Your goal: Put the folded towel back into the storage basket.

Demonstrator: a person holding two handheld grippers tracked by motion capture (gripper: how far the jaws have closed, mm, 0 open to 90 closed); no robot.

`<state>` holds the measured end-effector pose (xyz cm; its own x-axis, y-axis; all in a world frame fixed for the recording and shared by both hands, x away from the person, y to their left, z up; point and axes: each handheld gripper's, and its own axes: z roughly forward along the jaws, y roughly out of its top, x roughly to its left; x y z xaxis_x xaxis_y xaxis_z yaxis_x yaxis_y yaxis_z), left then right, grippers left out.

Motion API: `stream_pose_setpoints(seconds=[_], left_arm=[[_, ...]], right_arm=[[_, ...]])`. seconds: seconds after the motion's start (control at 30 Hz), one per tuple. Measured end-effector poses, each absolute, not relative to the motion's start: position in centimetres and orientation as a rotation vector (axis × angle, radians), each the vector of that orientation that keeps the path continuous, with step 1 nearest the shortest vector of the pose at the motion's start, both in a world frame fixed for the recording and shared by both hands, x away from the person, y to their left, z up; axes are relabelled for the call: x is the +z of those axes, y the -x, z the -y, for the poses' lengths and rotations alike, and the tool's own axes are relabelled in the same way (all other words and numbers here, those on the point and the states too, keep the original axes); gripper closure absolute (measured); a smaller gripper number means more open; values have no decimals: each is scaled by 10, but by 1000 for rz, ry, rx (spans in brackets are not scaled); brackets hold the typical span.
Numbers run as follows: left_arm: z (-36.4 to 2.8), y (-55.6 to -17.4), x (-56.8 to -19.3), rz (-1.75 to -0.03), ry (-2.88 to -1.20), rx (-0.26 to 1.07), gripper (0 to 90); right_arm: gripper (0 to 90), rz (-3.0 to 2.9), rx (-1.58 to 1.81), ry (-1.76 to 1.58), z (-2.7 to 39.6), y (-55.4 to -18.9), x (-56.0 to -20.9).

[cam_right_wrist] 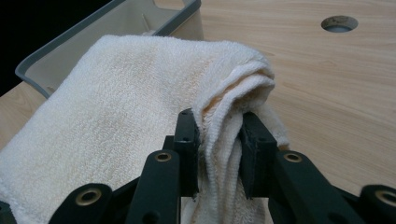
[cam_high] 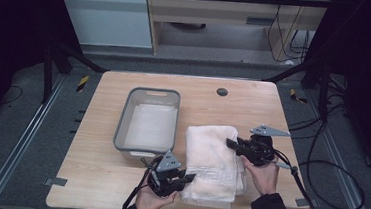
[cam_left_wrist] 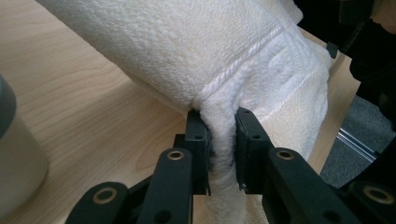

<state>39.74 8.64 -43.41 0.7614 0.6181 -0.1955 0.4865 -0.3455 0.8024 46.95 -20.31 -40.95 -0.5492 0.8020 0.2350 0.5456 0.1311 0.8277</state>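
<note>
A folded cream towel lies on the wooden table, right of centre. My left gripper is shut on the towel's near left edge; in the left gripper view the towel is pinched between the black jaws of the left gripper and hangs lifted over the wood. My right gripper is shut on the far right edge; in the right gripper view the layered hem of the towel sits bunched inside the right gripper.
A grey-rimmed plastic tub stands left of the towel, close to my left gripper, also seen as the tub. A round cable hole lies at the table's far side. Cables trail off the right edge.
</note>
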Motion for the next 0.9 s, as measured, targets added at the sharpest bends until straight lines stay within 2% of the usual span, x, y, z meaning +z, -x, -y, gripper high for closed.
stream_pose_setpoints(seconds=[0.9], left_arm=[[-89,-412,-378,-780,-1887,283,778]], right_arm=[[720,-1936,1542,-1329,208,-475,-373]])
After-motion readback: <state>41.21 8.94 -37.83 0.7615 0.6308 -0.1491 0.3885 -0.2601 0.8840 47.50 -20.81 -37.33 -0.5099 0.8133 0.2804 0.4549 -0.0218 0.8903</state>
